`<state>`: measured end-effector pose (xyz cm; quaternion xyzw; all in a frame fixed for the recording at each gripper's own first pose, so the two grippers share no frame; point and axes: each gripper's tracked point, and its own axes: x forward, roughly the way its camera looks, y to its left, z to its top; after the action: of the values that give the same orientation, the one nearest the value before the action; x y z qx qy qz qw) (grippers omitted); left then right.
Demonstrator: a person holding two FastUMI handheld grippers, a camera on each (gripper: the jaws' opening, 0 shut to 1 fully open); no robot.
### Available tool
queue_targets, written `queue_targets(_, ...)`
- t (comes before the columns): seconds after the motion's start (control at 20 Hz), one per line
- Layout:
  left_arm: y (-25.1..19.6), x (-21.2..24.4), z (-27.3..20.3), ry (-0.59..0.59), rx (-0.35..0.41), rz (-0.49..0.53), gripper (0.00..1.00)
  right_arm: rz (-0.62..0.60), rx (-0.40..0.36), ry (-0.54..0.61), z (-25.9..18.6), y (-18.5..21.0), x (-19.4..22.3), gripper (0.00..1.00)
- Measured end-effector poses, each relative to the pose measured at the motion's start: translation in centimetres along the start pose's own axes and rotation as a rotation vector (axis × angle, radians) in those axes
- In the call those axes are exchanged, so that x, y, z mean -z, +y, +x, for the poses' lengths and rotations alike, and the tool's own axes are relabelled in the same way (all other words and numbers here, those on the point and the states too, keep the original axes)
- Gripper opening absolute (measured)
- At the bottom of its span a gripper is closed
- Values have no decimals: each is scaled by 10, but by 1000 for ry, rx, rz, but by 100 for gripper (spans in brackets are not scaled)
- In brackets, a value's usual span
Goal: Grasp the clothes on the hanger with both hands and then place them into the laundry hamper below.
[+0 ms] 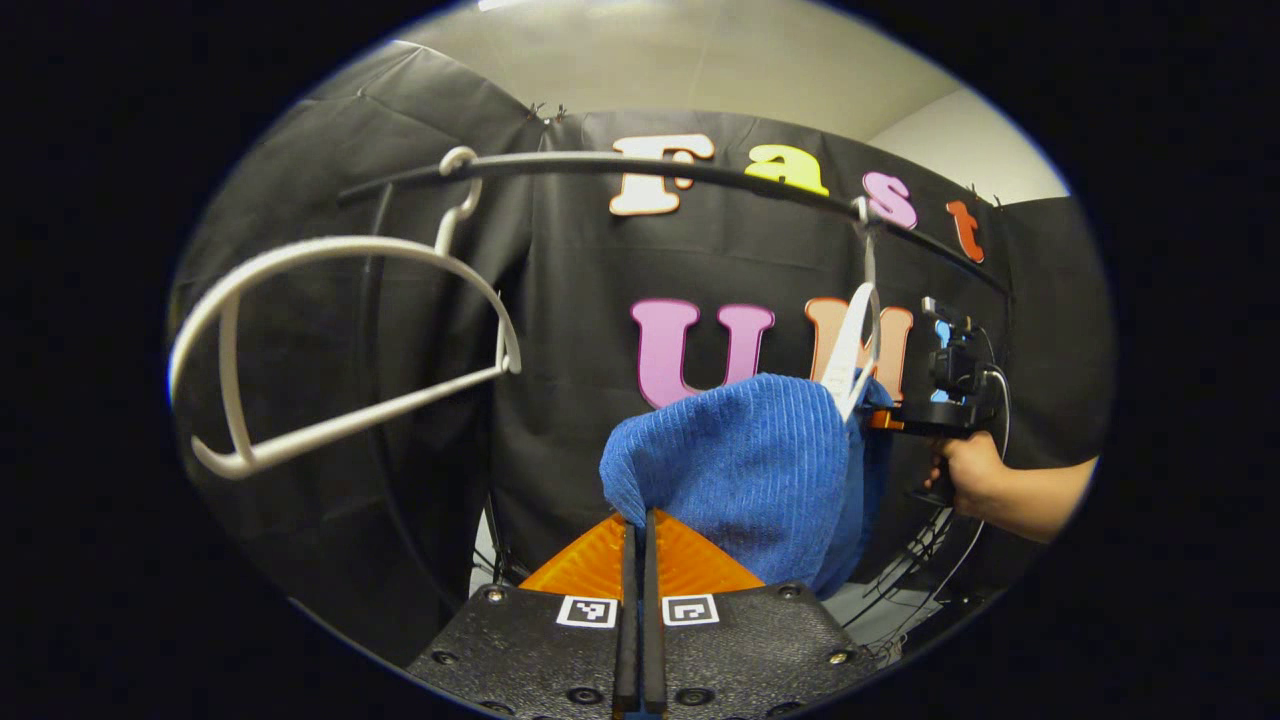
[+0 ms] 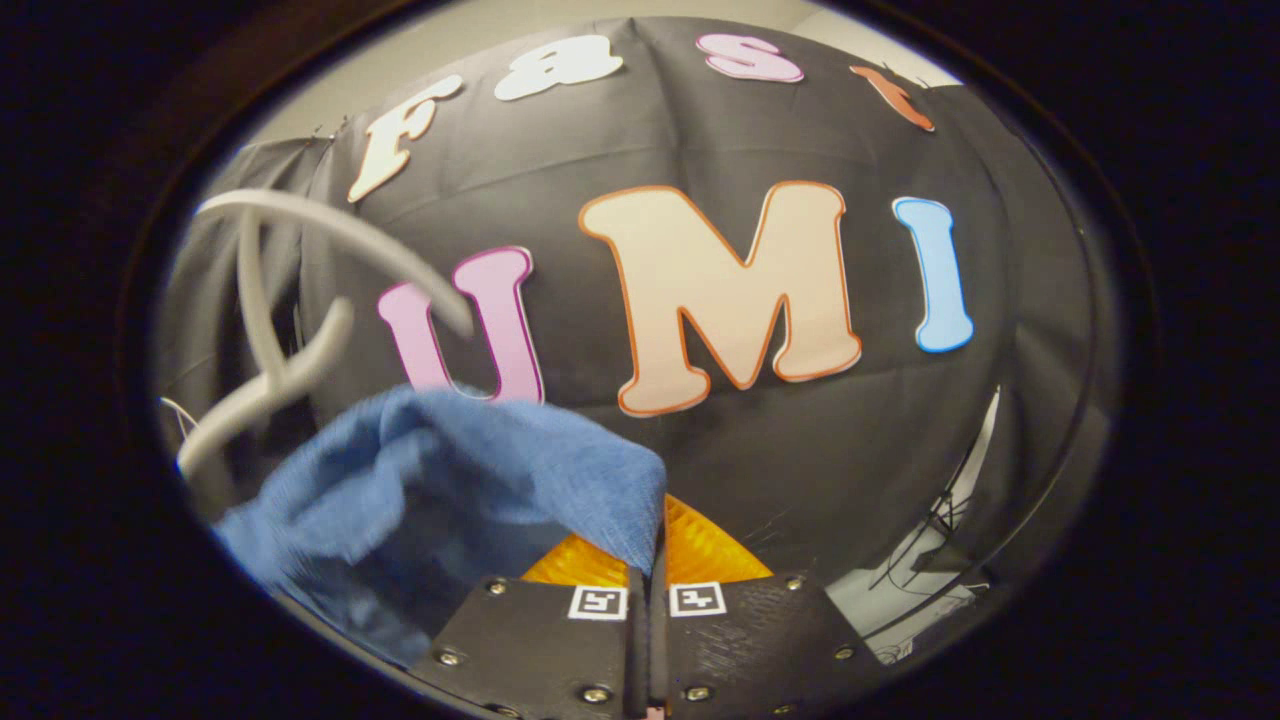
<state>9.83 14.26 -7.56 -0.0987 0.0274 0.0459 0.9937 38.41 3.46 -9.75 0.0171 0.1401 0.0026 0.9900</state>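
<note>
A blue ribbed cloth [image 1: 745, 465] hangs stretched between both grippers, off its hanger. My left gripper [image 1: 640, 525] is shut on its near left corner. At the far side the right gripper [image 1: 880, 418], held by a hand [image 1: 975, 470], pinches the other end beside a white hanger [image 1: 850, 350] on the rail. In the right gripper view the blue cloth [image 2: 450, 490] droops to the left, and my right gripper [image 2: 655, 555] is shut on its edge. A blurred white hanger [image 2: 270, 330] swings at the left there.
A dark curved rail [image 1: 640, 165] runs across the top, with an empty white hanger [image 1: 330, 340] tilted on it at the left. Cables [image 1: 930, 560] hang low at the right by the booth wall.
</note>
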Motion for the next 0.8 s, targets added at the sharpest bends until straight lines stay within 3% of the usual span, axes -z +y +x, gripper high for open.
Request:
queue_targets(0.1, -6, 26, -3, 68, 19, -77, 2, 0, -5, 10, -7, -2, 19, 1)
queue_targets(0.2, -7, 54, -4, 143, 10, -91, 3, -39, -4, 24, -16, -5, 39, 1)
queue_targets(0.55, -17, 67, -12, 162, 58, 11, 3, -109, -14, 62, -53, -20, 69, 1)
queue_targets(0.8, -24, 60, -14, 150, 113, 57, 3, -136, -104, 69, -78, -17, 75, 1)
